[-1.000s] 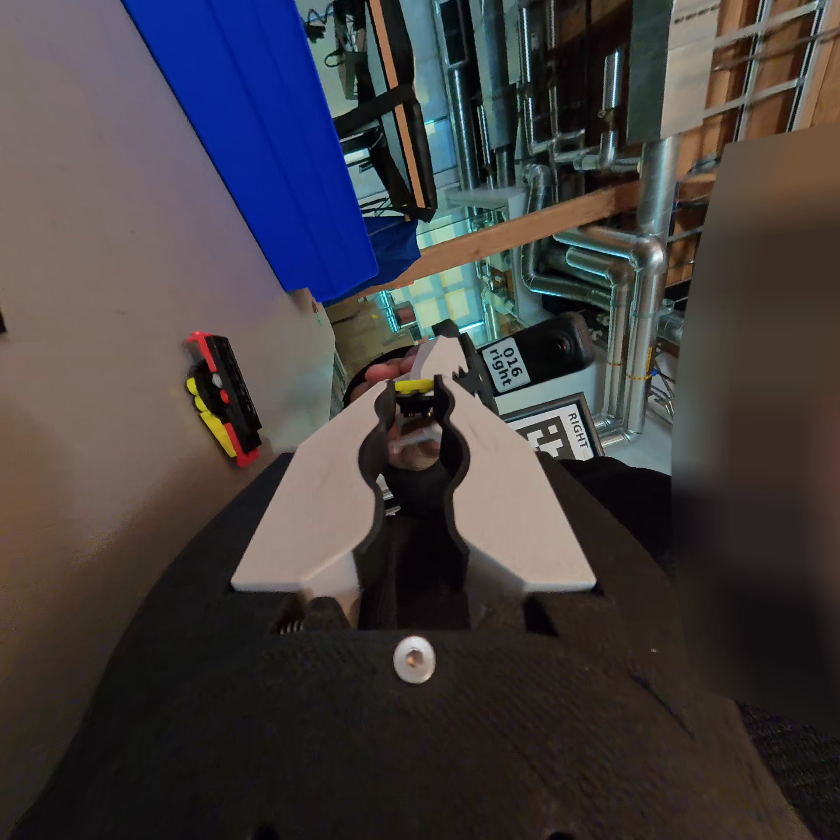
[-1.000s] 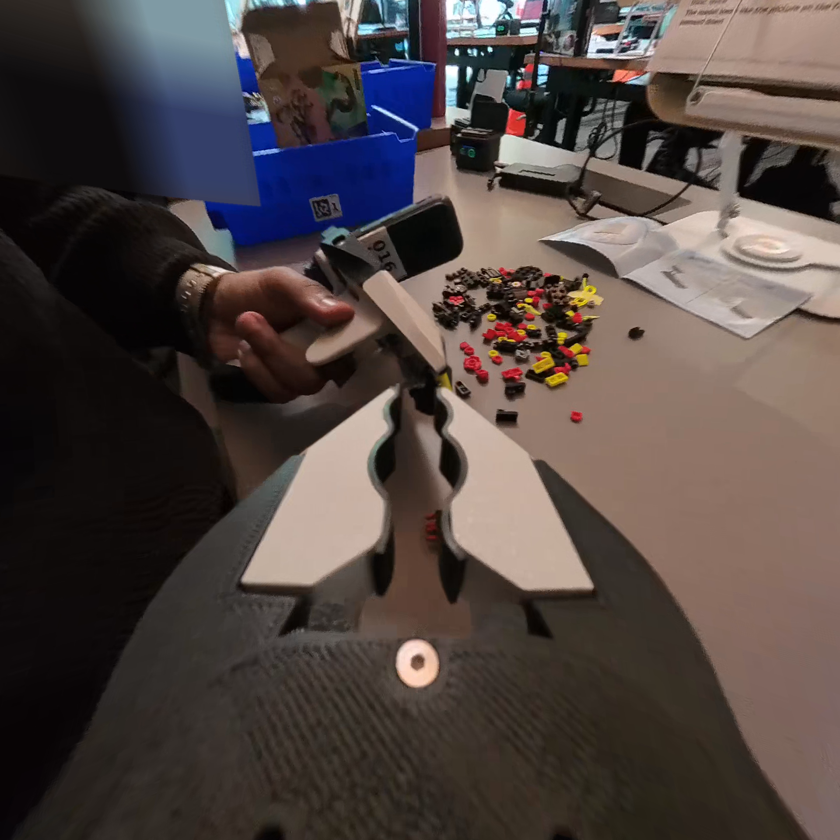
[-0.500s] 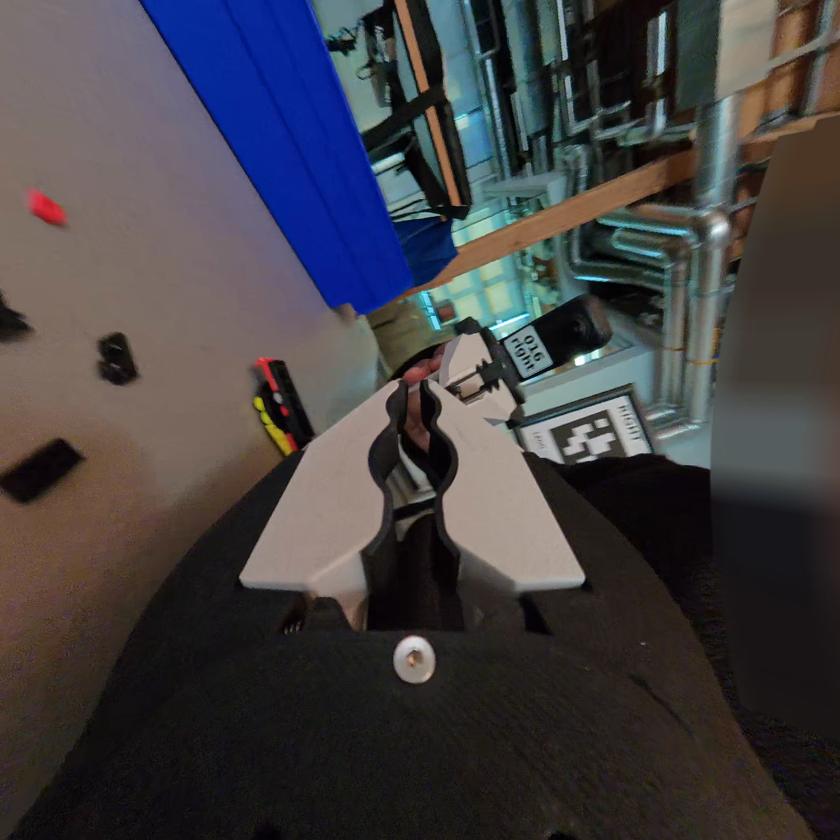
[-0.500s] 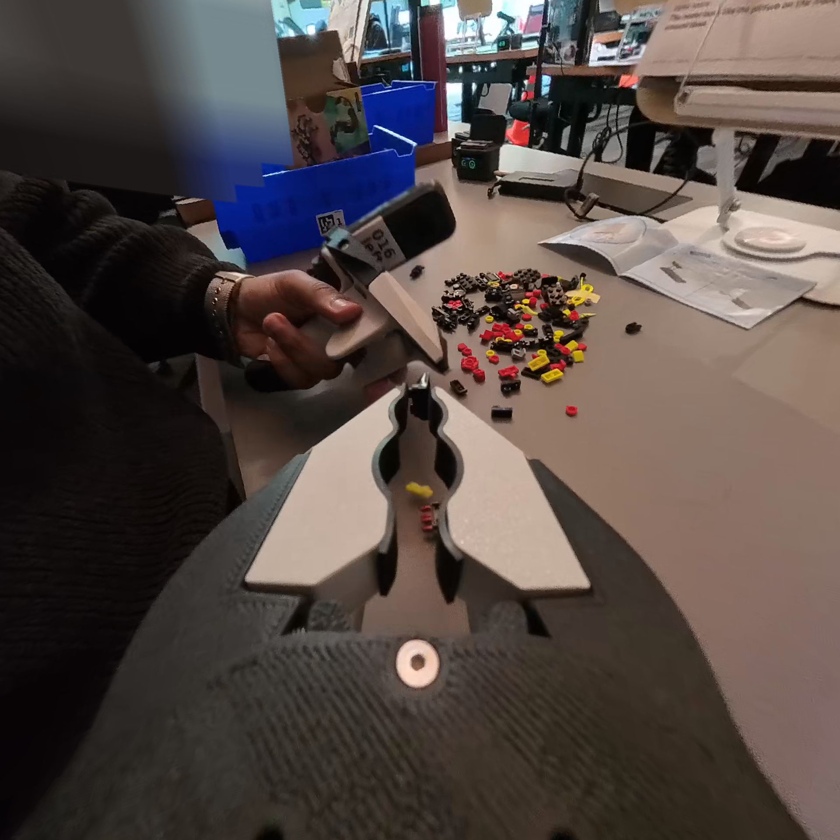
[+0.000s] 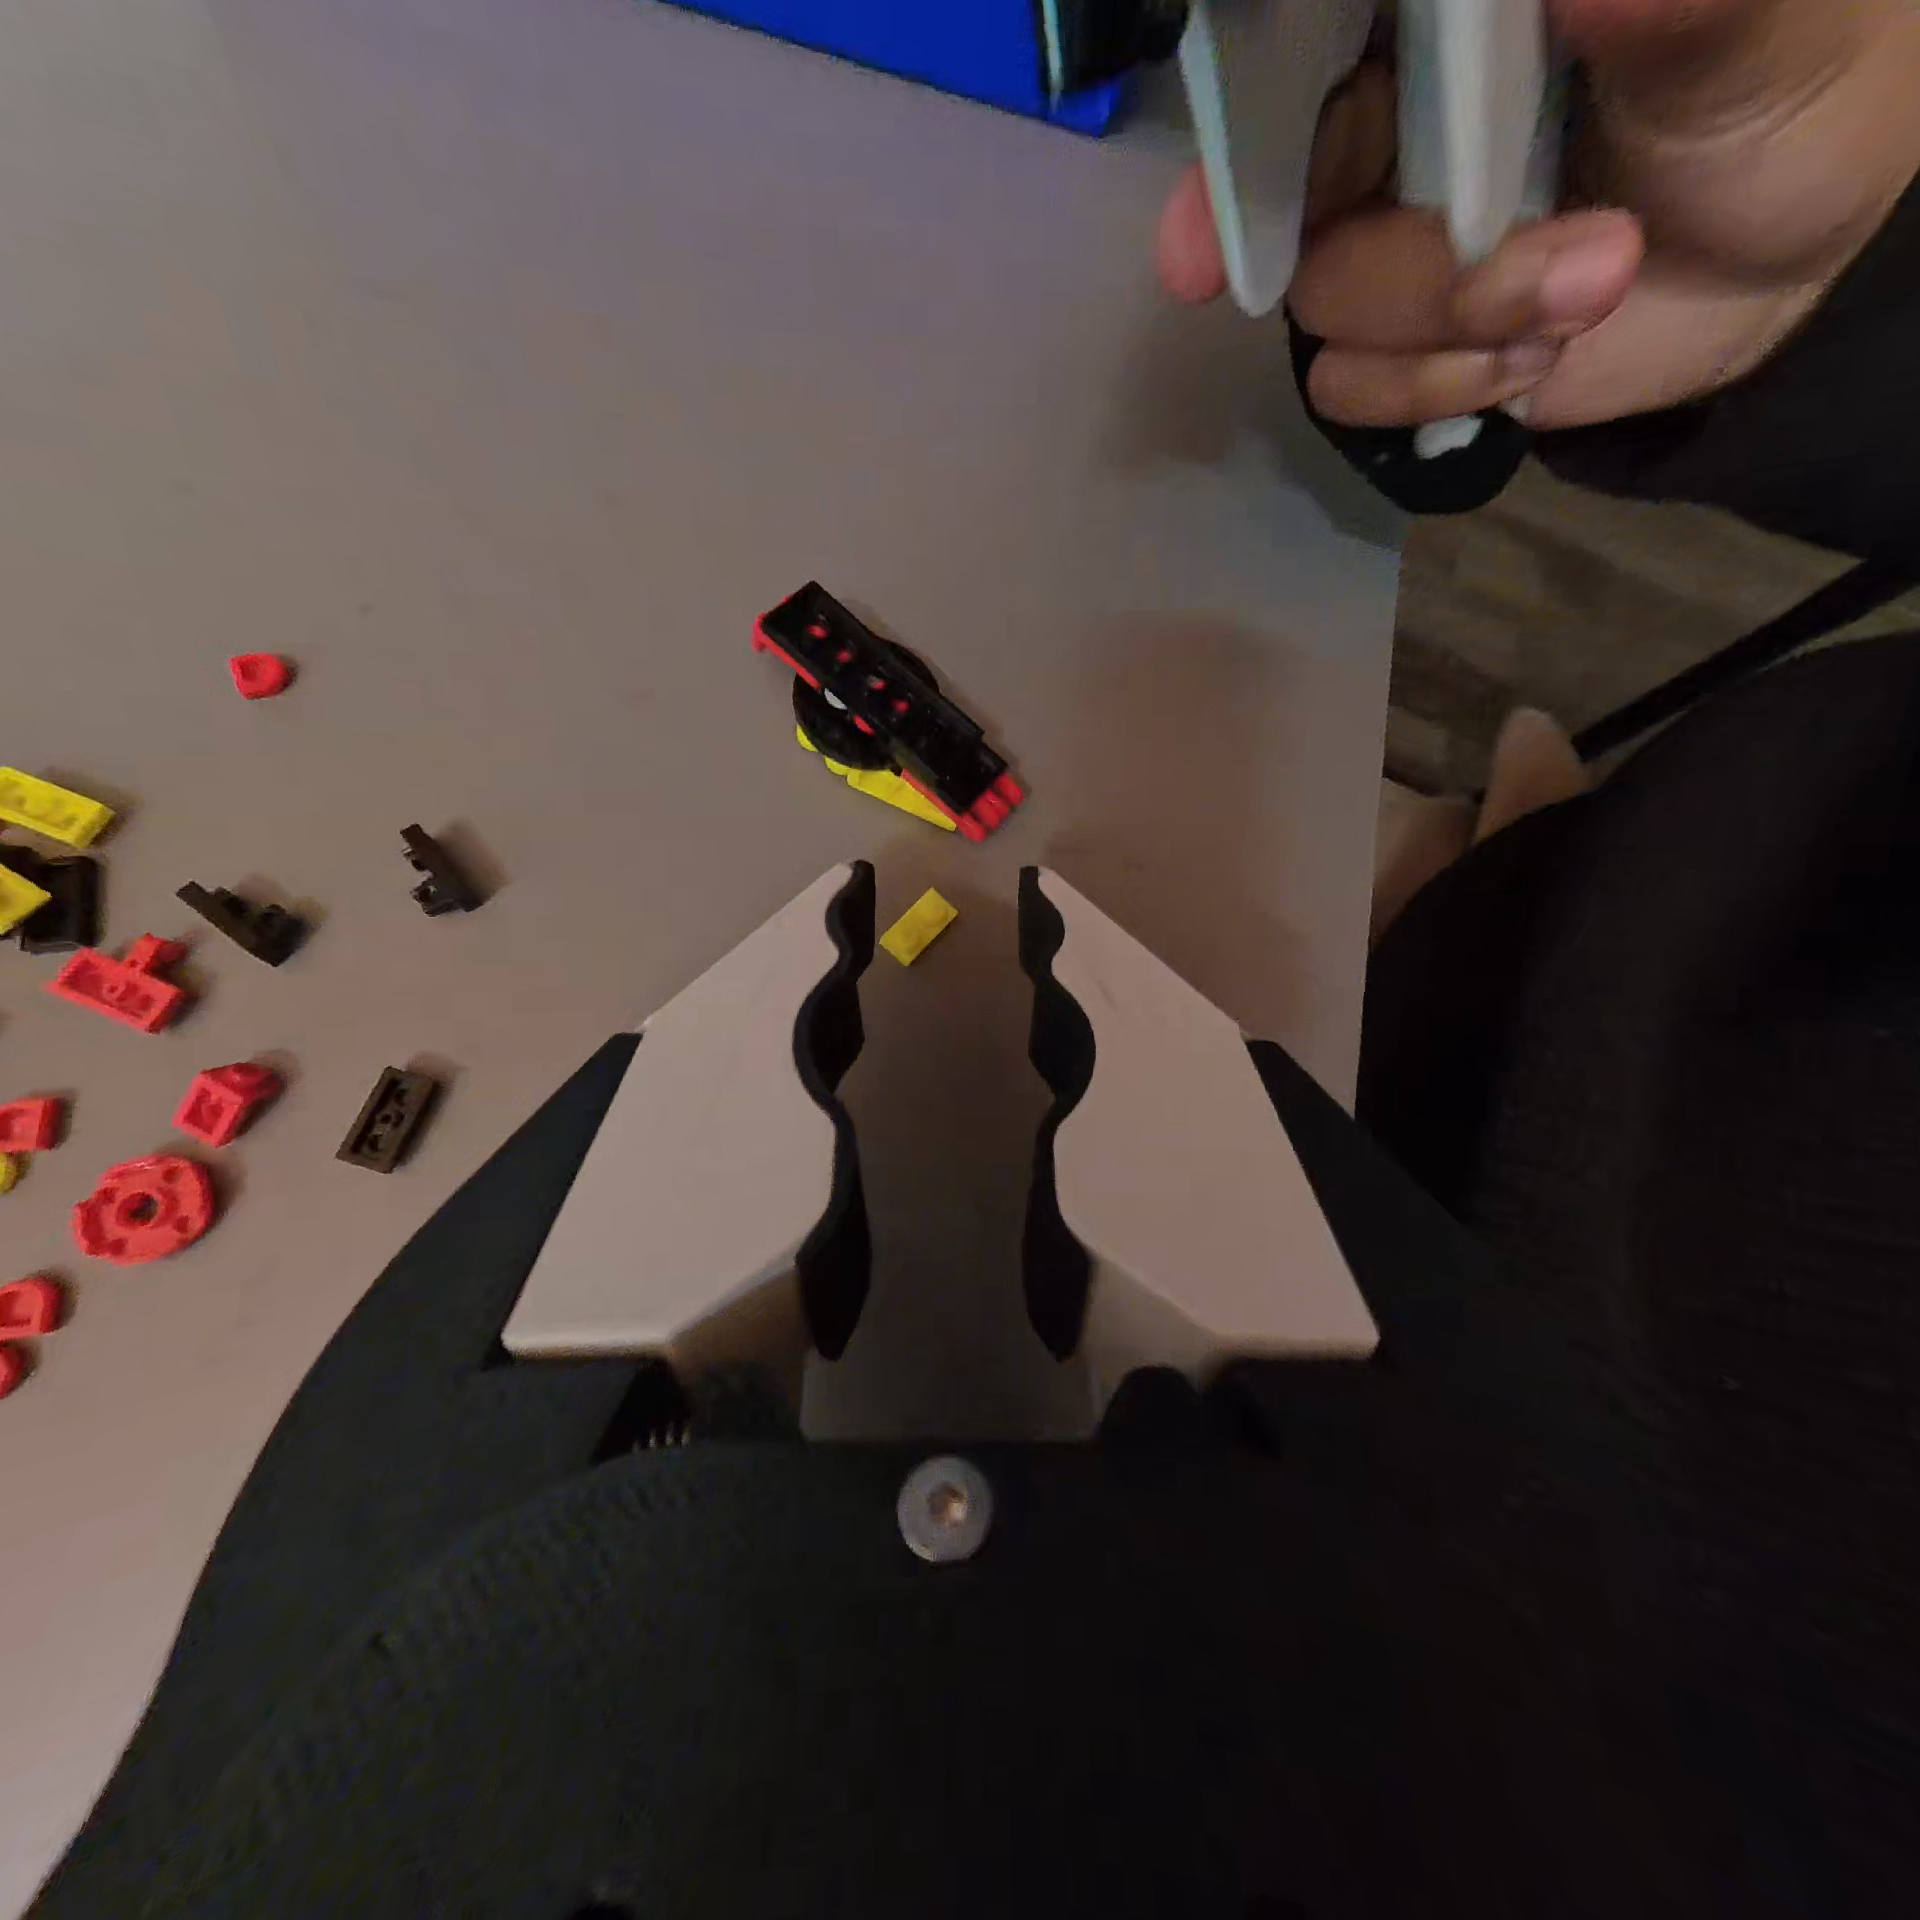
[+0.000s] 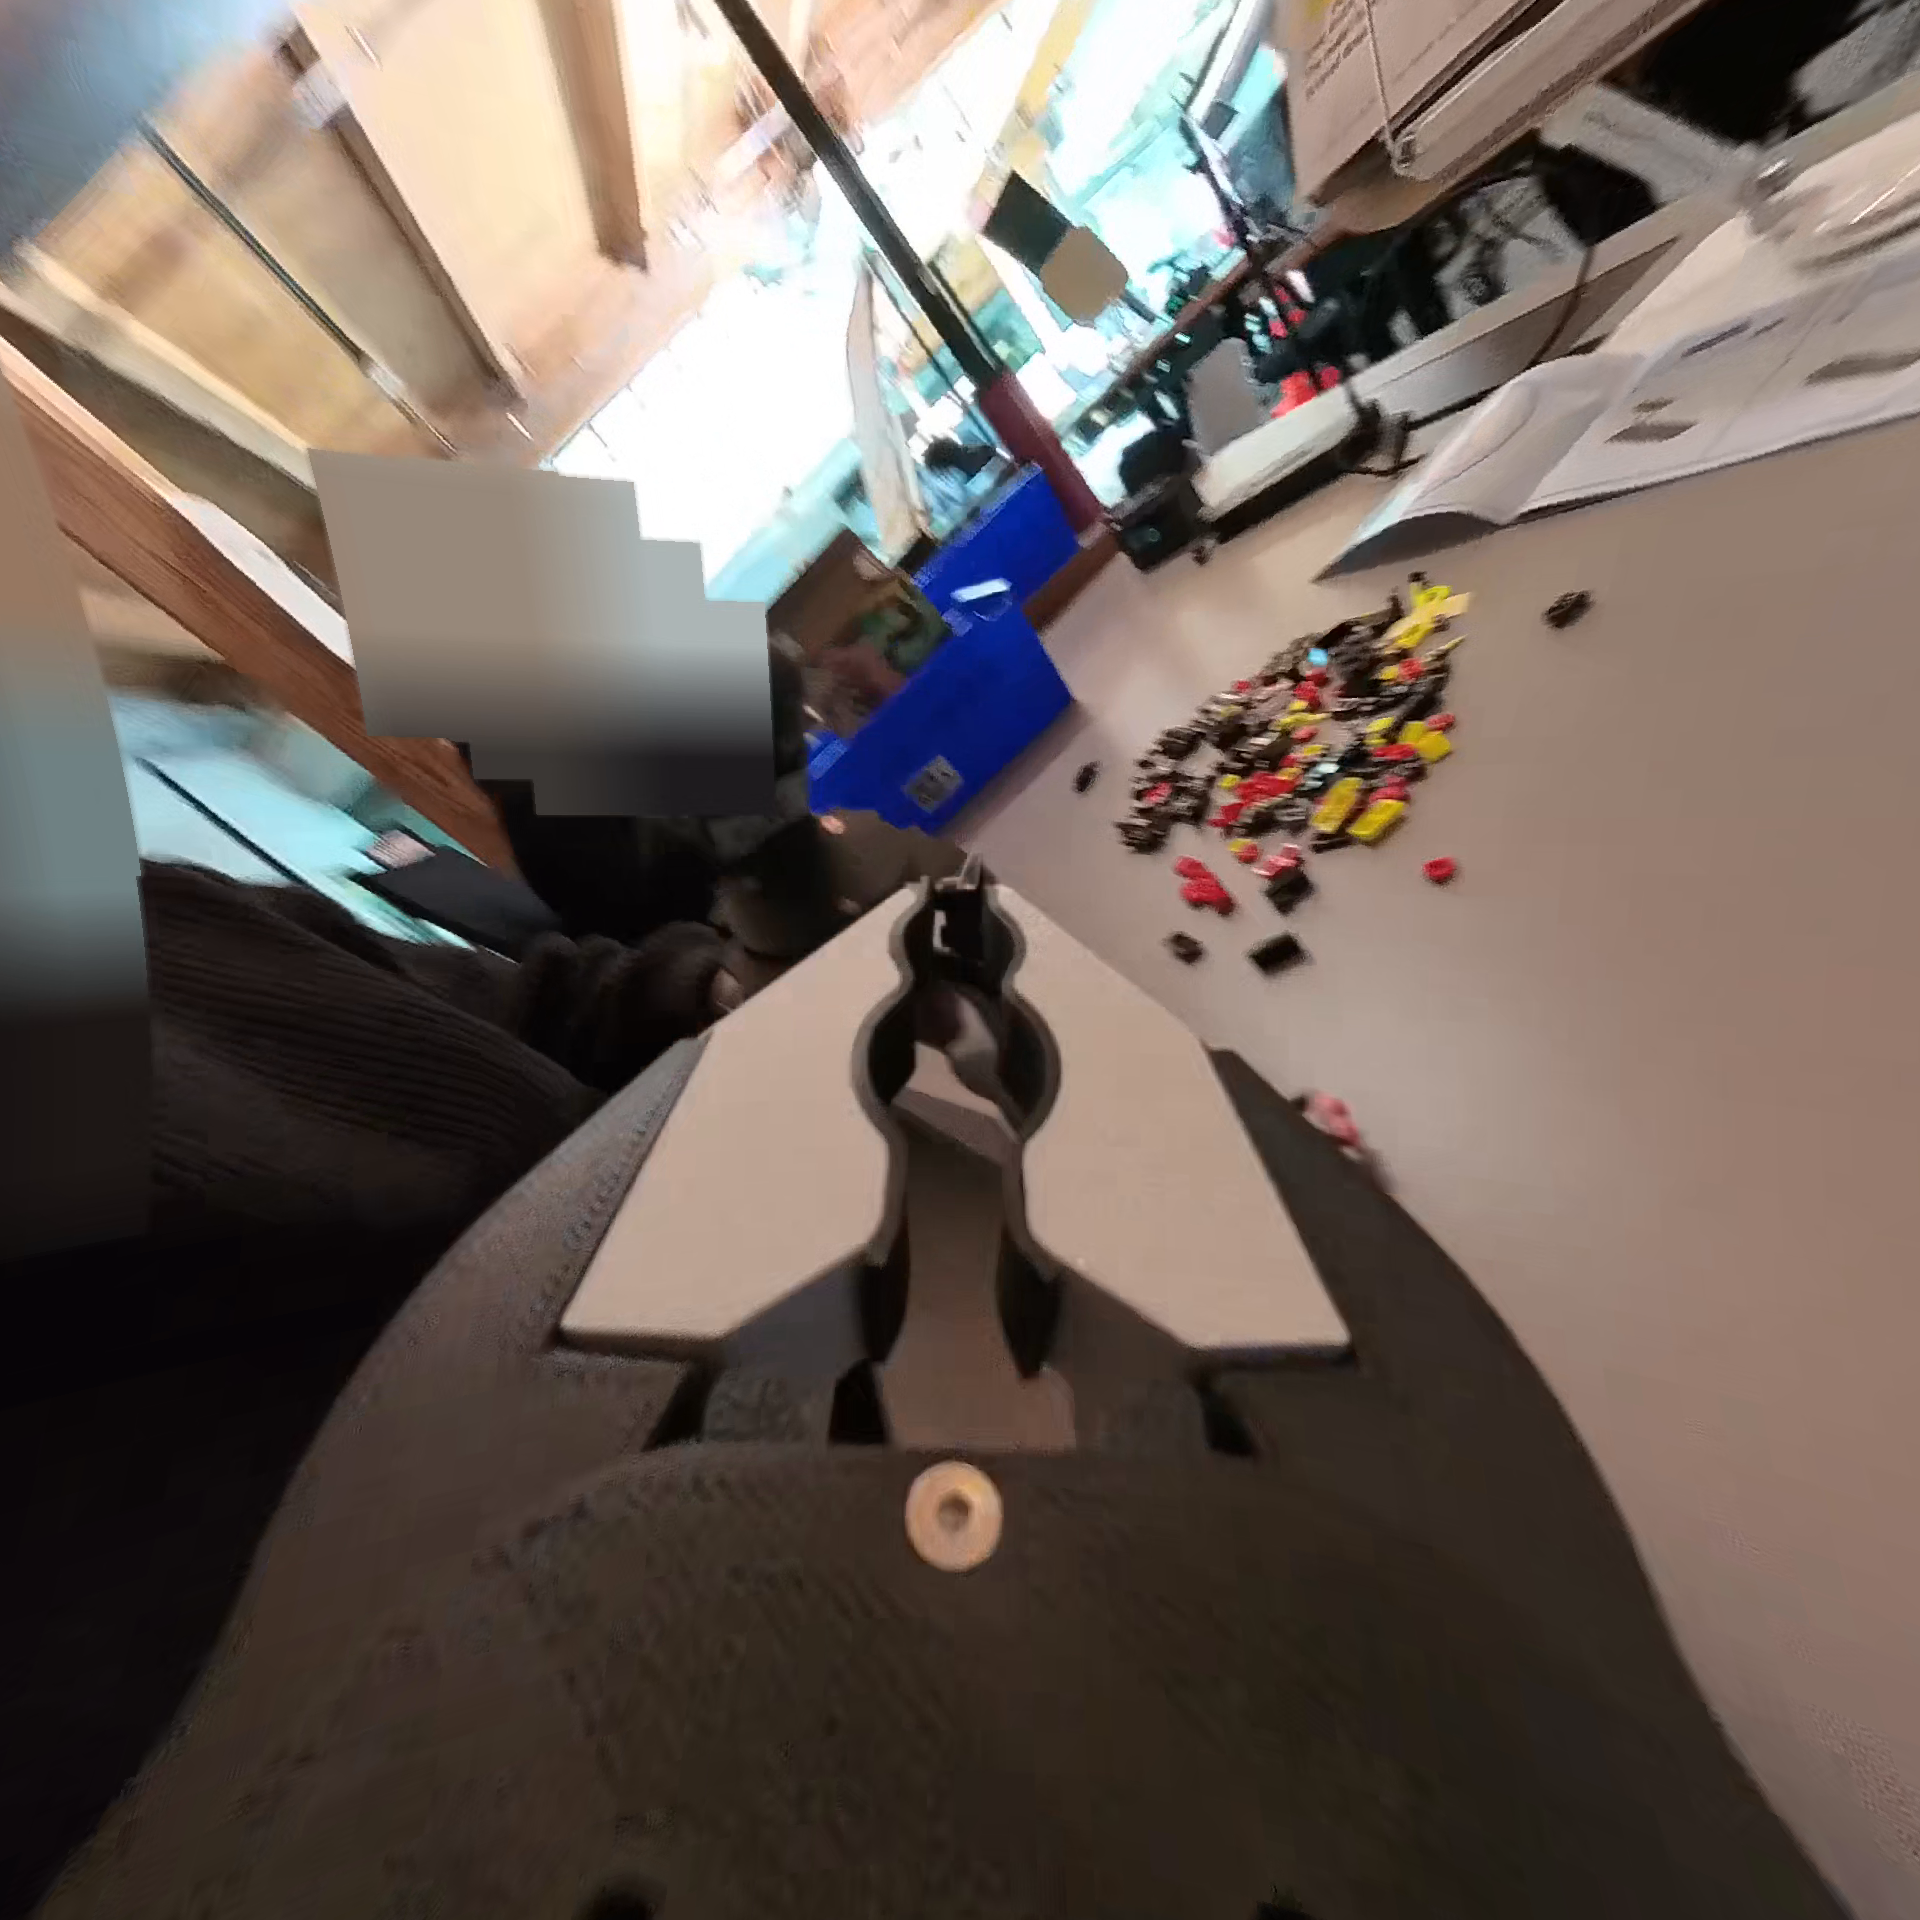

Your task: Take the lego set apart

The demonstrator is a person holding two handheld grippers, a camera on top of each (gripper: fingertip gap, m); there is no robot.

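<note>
In the left wrist view my left gripper is open and empty, low over the grey table. A small yellow plate lies on the table between its fingertips. Just beyond it lies the partly built lego piece, black and red with yellow parts underneath. My right gripper is shut on a small black lego piece, held up off the table and tilted. A hand grips the right gripper's handle at the top right of the left wrist view.
Loose red, yellow and black pieces lie left of my left gripper. A big pile of pieces sits farther out on the table. A blue bin and papers stand behind it. The table edge runs at the right. Across from one pair of fingers to the other is roughly 12 cm.
My left gripper has swung down toward the table and opened. The yellow plate now lies on the table. My right gripper has tilted upward, still shut on the black piece.
</note>
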